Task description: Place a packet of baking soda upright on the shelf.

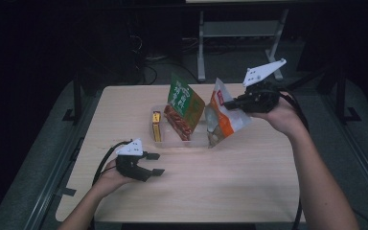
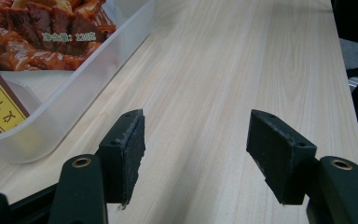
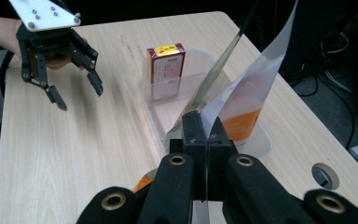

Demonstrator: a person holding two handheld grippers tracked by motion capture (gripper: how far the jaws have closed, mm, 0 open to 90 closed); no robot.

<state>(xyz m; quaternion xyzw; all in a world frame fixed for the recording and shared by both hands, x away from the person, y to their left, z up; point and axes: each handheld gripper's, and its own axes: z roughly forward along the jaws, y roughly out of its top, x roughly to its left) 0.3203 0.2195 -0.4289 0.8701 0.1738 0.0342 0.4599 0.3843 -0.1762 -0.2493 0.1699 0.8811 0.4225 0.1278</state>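
Note:
A clear plastic container [image 1: 199,140] sits mid-table. In it stand a small red and yellow box [image 1: 156,125] and a green snack bag [image 1: 184,103] with a meat picture. My right gripper [image 1: 231,103] is shut on the top edge of an orange and white bag [image 1: 220,120], which hangs tilted over the container's right end. The right gripper view shows the jaws [image 3: 206,140] pinched on that bag [image 3: 247,107], with the box [image 3: 167,70] beyond. My left gripper [image 1: 155,164] rests open near the table's front left, its jaws [image 2: 196,158] apart over bare wood beside the container [image 2: 93,74].
The light wooden table [image 1: 249,182] has a round cable hole [image 3: 325,175] near its right edge. A metal stand [image 1: 239,33] and cables lie on the dark floor behind the table. My left gripper [image 3: 77,95] is also in the right gripper view.

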